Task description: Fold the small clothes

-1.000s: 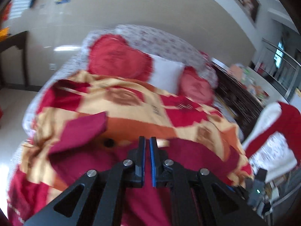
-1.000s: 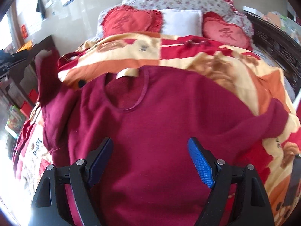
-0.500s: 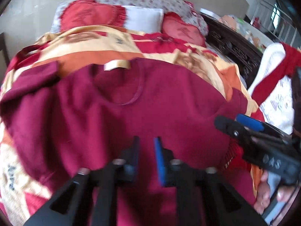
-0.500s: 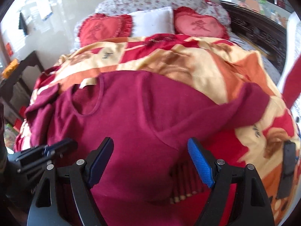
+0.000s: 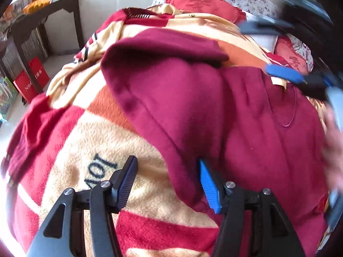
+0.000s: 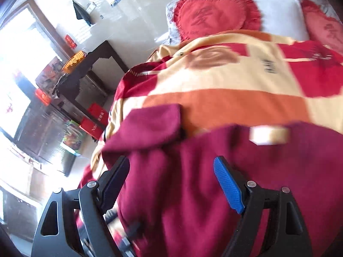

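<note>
Left claw: jaws apart, just been opening, nothing clamped. The sweater's side edge runs up between the two pads; the blue pad sits at that edge, the black pad over bare blanket near the printed lettering. No squeeze on cloth yet.

Right claw: jaws wide apart, empty, hovering over the shoulder area of the sweater. In the left view it shows blurred at 2 o'clock, with a hand behind it at the right rim.

Sweater: dark red, lying spread flat on the blanket, filling the centre and right of the left view. One sleeve lies doubled across the top at 12 o'clock. Neck label at 1 o'clock in the right view, collar just under it.

Beyond: heart cushion and a white pillow at the bed head, 12 to 1 o'clock; dark side table at 10 o'clock.

Handling, my read: soft fleecy knit, light, limp, no stiffness; it will sag and drag on the fuzzy blanket rather than slide. Not fragile. Best hold looks to be the side seam edge by the left claw, pinching both layers, with the right taking the shoulder or sleeve fold so the panel lifts evenly.
</note>
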The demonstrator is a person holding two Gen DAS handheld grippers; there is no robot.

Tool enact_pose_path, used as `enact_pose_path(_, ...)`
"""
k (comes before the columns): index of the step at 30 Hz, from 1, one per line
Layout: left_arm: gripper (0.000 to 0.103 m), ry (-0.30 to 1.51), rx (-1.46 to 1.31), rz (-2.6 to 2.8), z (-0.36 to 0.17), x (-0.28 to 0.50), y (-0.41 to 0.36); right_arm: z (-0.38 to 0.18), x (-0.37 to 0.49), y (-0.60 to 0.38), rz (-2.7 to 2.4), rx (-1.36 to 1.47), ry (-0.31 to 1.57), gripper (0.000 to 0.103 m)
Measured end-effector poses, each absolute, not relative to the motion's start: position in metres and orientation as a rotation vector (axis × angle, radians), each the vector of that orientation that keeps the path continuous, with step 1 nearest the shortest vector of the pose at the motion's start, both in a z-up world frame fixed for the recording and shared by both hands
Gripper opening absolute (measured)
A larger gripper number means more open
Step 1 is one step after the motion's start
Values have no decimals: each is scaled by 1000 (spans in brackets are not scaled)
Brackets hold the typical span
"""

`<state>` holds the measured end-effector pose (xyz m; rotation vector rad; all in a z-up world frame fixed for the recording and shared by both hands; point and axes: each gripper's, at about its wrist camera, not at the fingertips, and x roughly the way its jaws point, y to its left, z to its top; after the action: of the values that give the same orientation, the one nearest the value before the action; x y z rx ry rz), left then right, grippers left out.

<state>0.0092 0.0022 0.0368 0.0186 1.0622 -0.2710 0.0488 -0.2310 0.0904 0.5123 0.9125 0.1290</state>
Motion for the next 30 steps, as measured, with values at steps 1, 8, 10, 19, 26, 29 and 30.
enact_pose_path(1,62,1053,20,-276,36,8,4,86,60,-228,123,519,920,64)
enact_pose_path(8,63,1045,13,-287,35,4,9,42,120,-223,77,648,1014,0)
enact_pose_path(10,63,1039,22,-284,34,3,4,48,117,-222,91,647,1002,0)
enact_pose_path(19,63,1003,56,-245,36,-15,2,161,-30,-308,47,577,683,0)
enact_pose_path(26,66,1000,26,-336,46,-44,6,140,-131,-414,-333,506,750,0)
enact_pose_path(29,66,1007,36,-332,46,-53,6,102,-138,-437,-425,493,866,0)
enact_pose_path(30,66,1009,41,-330,47,-54,6,87,-134,-441,-466,461,950,0)
